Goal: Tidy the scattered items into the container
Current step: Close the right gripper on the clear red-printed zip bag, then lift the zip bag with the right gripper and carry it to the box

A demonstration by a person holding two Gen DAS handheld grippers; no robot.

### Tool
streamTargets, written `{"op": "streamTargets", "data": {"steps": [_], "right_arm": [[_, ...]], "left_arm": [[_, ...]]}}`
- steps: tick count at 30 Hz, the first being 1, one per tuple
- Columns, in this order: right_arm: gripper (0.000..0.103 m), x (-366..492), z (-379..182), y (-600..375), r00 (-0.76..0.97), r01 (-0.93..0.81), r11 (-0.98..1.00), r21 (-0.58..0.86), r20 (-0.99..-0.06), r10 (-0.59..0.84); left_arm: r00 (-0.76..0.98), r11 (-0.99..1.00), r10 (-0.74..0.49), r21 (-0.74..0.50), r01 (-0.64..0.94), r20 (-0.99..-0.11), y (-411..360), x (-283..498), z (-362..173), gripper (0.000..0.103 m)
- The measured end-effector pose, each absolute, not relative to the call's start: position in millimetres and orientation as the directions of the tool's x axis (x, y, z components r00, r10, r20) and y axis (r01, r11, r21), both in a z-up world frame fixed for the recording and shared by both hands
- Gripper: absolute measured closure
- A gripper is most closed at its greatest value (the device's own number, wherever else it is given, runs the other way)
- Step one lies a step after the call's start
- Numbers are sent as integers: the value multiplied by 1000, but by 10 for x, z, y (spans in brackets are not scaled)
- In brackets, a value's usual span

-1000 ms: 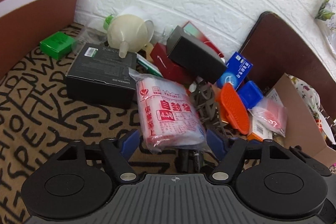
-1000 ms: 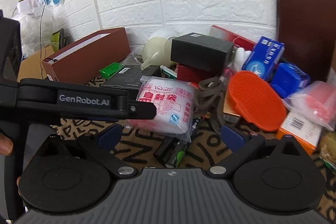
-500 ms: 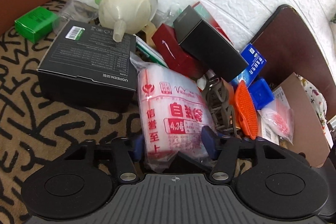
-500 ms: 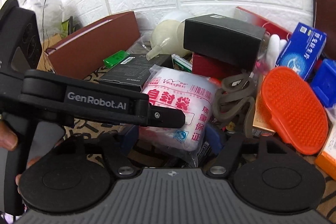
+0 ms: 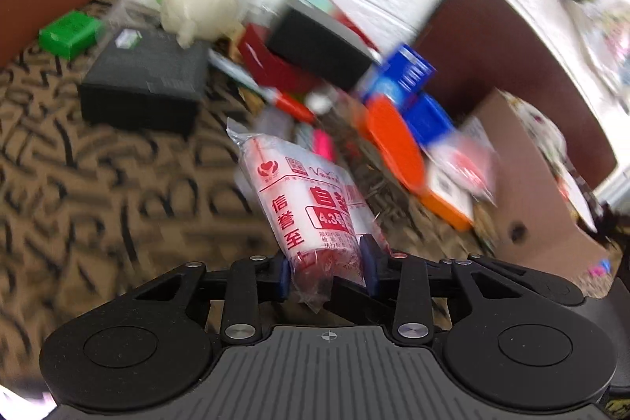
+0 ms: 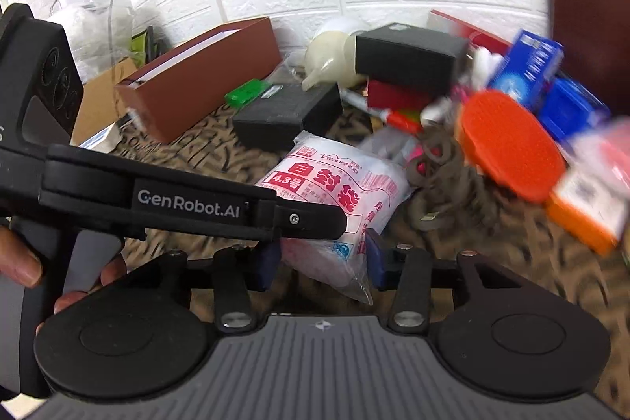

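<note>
The left gripper [image 5: 326,272] angles downward, its blue-padded jaws having just been closing, and both pads now press the near end of a clear plastic packet printed in red [image 5: 311,207]. The right gripper [image 6: 321,258] tilts down likewise, jaws just closing, pads against the same packet. A hand [image 6: 23,262] wraps the left gripper's handle.

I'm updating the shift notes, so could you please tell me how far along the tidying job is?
Early on. Nothing can be confirmed as put away; the brown container's inside is hidden. In hand: both jaws have just been closing, and the left gripper and right gripper now pinch the packet of zip bags. Left on the patterned mat: the green box, black box, funnel and orange brush.
</note>
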State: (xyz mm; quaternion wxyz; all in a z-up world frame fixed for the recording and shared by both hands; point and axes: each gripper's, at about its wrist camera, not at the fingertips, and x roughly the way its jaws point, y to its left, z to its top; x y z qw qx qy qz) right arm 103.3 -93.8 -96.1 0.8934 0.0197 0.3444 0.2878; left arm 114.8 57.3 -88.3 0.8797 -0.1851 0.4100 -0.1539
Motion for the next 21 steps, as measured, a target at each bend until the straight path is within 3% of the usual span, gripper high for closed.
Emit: {"op": "streamTargets", "data": {"steps": [11, 12, 13, 16, 17, 19, 21], "right_arm": [[52, -207, -1020, -1595, 562, -425, 867, 259, -676, 477], [49, -288, -1029, -1637, 562, -418, 869, 266, -675, 478], [43, -350, -1040, -1674, 570, -409, 872, 270, -671, 475], [25, -418, -1074, -1746, 596, -381, 886, 264, -662, 454], [22, -412, -1080, -1757, 601, -374, 890, 262, -662, 447], [20, -382, -1090, -1763, 605, -373, 890, 262, -659, 447], [19, -328, -1106, -1758, 600, -383, 884, 269, -654, 459]], "left_arm": [[446, 822, -563, -524, 221, -696, -83, 38, -1125, 69], [437, 823, -564, -520, 229, -700, -118, -27, -1141, 64], [434, 824, -564, -517, 232, -703, -138, -68, -1154, 46], [455, 847, -525, -491, 203, -719, -138, -102, -1174, 34], [458, 849, -521, -491, 194, -720, -124, -84, -1175, 34], [467, 851, -516, -492, 184, -718, -94, -40, -1168, 22], [492, 867, -488, -467, 174, -721, -88, 16, -1149, 19]]}}
